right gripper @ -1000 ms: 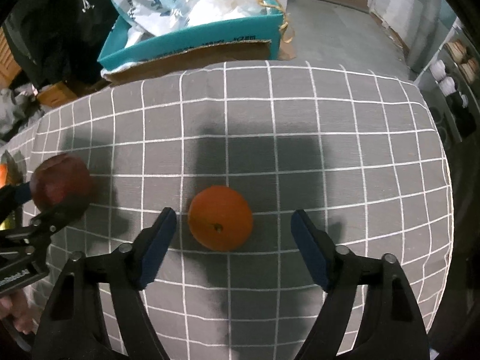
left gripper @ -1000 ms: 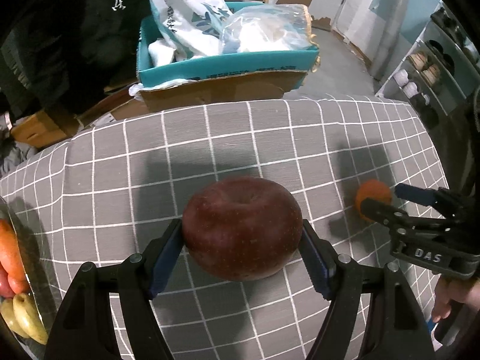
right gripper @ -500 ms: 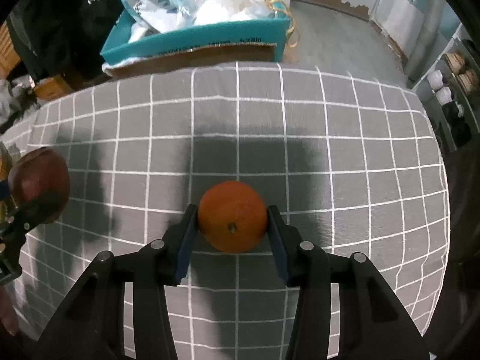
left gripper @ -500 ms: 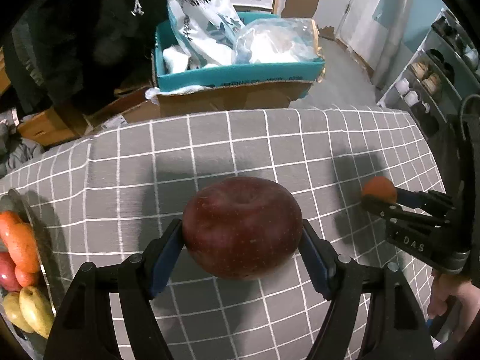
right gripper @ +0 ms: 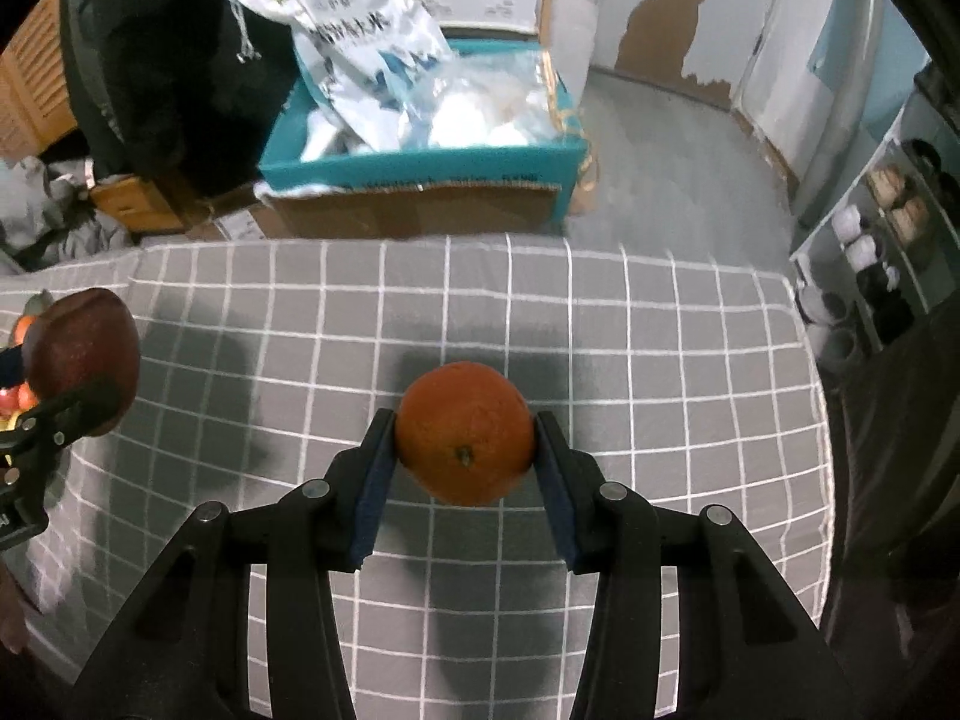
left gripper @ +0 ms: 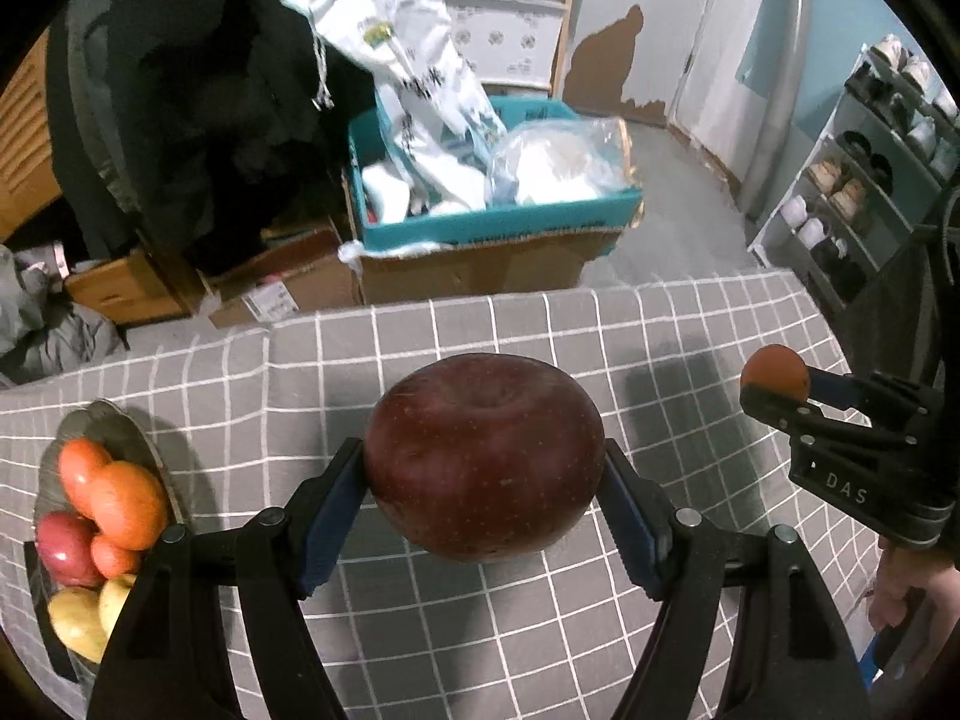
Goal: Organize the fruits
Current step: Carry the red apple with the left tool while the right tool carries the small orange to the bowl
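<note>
L hand-held gripper has both blue pads pressed on the dark red apple, fingers reaching in from 7 and 5 o'clock of its own view. R hand-held gripper is clamped likewise on the orange; in the L view it sits at 3 o'clock, w/ the person's hand on its grip at 4.

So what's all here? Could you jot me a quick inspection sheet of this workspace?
Surface: table under grey checked cloth.
Job's things: red apple; orange; bowl holding other fruit at the left edge.
Clutter: nothing seen on the cloth.
Grippers: left tool shut on the apple; right tool shut on the orange, both lifted.
Cables: nothing seen.
Surroundings: teal box of bags, shoe rack.
</note>
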`<state>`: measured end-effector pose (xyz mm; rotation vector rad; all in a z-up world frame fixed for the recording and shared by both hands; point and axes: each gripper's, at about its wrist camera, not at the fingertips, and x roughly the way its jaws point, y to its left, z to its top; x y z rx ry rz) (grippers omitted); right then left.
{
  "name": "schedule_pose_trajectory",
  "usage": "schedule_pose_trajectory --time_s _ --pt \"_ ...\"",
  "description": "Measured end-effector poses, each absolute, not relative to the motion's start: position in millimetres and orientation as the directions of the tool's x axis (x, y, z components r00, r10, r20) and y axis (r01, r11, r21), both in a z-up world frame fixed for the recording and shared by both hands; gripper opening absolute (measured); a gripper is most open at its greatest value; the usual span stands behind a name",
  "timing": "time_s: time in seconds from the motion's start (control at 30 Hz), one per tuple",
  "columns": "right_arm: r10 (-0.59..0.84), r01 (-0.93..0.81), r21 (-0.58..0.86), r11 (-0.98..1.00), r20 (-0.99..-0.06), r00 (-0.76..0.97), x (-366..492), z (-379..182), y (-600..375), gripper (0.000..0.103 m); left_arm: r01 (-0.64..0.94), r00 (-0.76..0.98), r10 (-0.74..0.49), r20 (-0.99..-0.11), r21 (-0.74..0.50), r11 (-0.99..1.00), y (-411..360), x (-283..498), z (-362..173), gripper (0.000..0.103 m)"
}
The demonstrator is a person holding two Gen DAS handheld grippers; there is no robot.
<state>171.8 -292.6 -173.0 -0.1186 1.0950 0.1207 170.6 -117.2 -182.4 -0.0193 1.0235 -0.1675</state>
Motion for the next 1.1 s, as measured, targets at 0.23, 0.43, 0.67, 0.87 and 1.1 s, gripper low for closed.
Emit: schedule_pose_trajectory --time_s 0.23,0.43,0.67,0.87,1.1 --pt "0.064 -0.181 -0.034 0.983 -0.859 0.508 159 -141 -280 0.044 0.136 0.575 -0.146 -0.805 -0.083 0.987 -103 155 -147 0.077" --pt "0.095 -0.201 -0.022 0.979 -0.827 0.554 148 -114 -267 0.044 0.127 0.631 -0.138 -0.764 -0.074 0.989 -87 138 -119 0.077" --pt "0.134 -0.238 -0.014 0.971 -0.795 0.592 135 -86 -248 0.044 0.109 0.682 -0.126 -0.721 -0.069 0.992 -66 119 -91 0.077" --pt "0.178 -0.282 -0.005 0.959 -0.765 0.619 125 -69 -225 0.044 0.083 0.705 -0.114 -0.7 -0.078 0.993 -44 103 -78 0.077" --pt "0.239 -0.35 0.009 0.937 -0.747 0.621 114 -54 -197 0.044 0.033 0.725 -0.078 -0.684 -0.079 0.996 -15 88 -72 0.077"
